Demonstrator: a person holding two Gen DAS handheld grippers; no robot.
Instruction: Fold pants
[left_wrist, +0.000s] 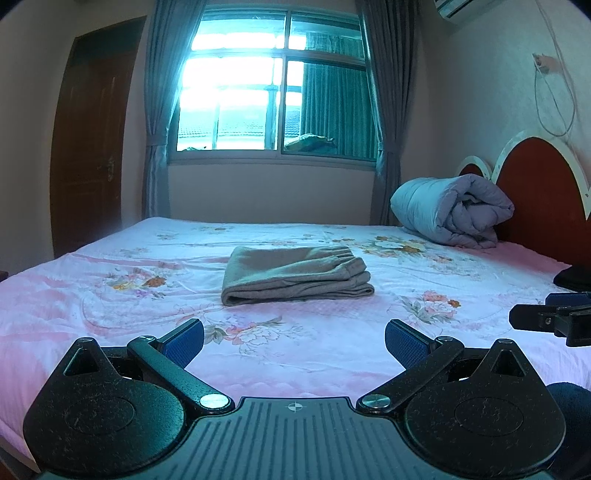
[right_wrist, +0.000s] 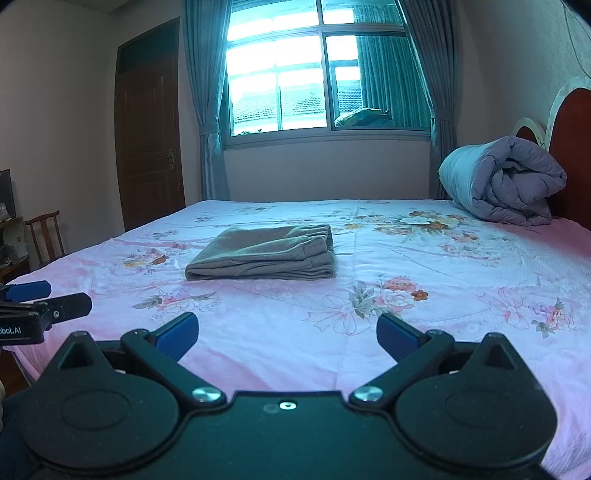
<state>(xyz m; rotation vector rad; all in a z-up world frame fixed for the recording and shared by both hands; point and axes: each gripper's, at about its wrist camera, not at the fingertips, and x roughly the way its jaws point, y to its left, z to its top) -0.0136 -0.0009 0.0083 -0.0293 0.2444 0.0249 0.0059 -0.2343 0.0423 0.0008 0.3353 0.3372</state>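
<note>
Grey-brown pants (left_wrist: 295, 275) (right_wrist: 264, 254) lie folded into a compact rectangle in the middle of the bed, elastic waistband on top toward the right. My left gripper (left_wrist: 294, 338) hovers open over the near part of the bed, well short of the pants, with nothing between its blue pads. My right gripper (right_wrist: 287, 332) is open too, empty, and likewise back from the pants. Each gripper shows at the edge of the other's view: the right one (left_wrist: 550, 319), the left one (right_wrist: 44, 299).
The bed carries a pink floral sheet (left_wrist: 110, 295) (right_wrist: 443, 295). A rolled grey-blue duvet (left_wrist: 452, 210) (right_wrist: 506, 181) sits by the red headboard (left_wrist: 535, 192). A window with curtains (right_wrist: 325, 74), a brown door (right_wrist: 147, 140) and a wooden chair (right_wrist: 44, 236) stand beyond.
</note>
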